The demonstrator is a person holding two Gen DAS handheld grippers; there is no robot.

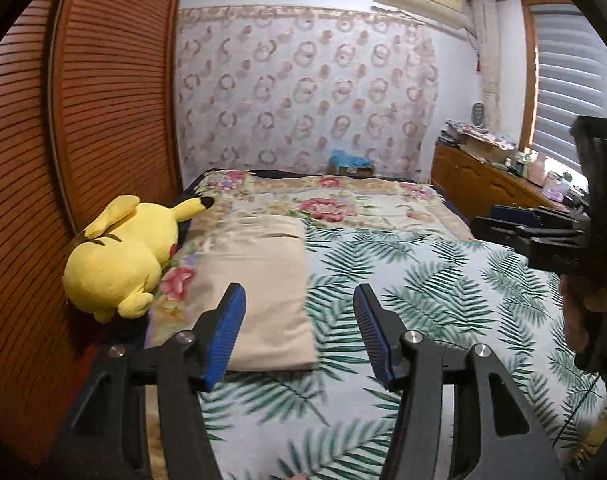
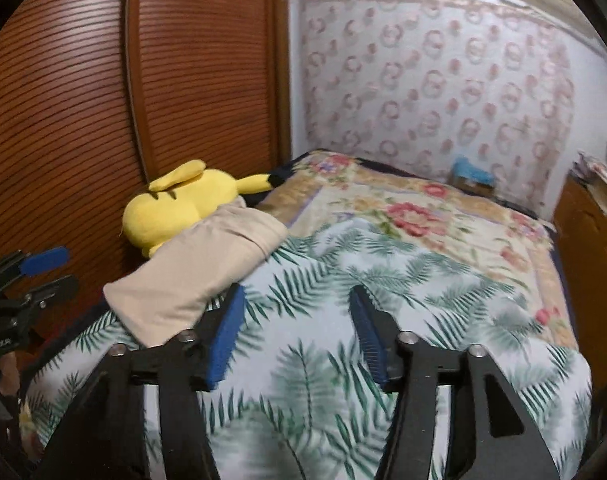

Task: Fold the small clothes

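A beige garment point(image 1: 259, 280) lies folded into a flat rectangle on the left part of the bed, next to a yellow plush toy point(image 1: 123, 256). It also shows in the right wrist view point(image 2: 199, 272). My left gripper point(image 1: 299, 332) is open and empty, held above the bed just in front of the garment's near edge. My right gripper point(image 2: 295, 332) is open and empty above the palm-leaf cover point(image 2: 343, 320), to the right of the garment. The right gripper also shows at the right edge of the left wrist view point(image 1: 503, 220).
A louvred wooden wardrobe point(image 1: 83, 120) runs along the bed's left side. A wooden dresser point(image 1: 487, 184) with clutter stands to the right. A floral blanket point(image 1: 343, 200) covers the far bed. A blue item on a box point(image 1: 349, 162) sits at the bed's head.
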